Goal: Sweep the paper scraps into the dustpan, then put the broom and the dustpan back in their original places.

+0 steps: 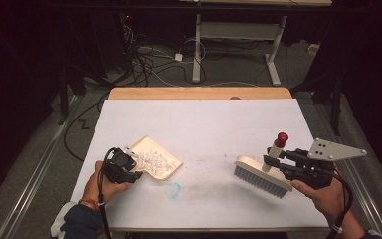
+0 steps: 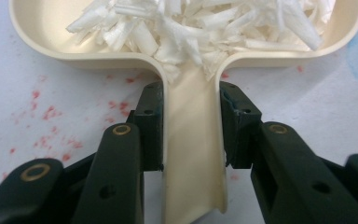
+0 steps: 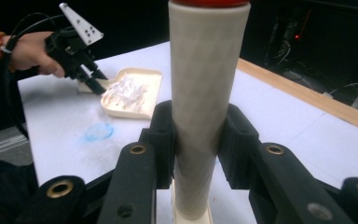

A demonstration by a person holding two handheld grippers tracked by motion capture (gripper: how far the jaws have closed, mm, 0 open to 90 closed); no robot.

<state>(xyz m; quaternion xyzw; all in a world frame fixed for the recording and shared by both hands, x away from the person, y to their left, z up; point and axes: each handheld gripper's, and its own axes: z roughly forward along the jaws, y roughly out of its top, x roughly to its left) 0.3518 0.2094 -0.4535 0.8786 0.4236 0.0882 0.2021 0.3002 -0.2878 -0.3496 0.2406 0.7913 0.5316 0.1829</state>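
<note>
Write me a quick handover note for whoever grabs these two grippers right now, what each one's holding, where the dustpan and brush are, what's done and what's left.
Left gripper: shut on the dustpan by its handle; the pan sits on the white table, front left.
Right gripper: shut on the brush by its upright handle, front right, well apart from the pan; whether the bristles touch the table is unclear.
Done: white shreds are piled in the pan.
Left: probably emptying the pan; no bin can be seen. A blue smudge and red specks mark the table, likely stains.
</note>
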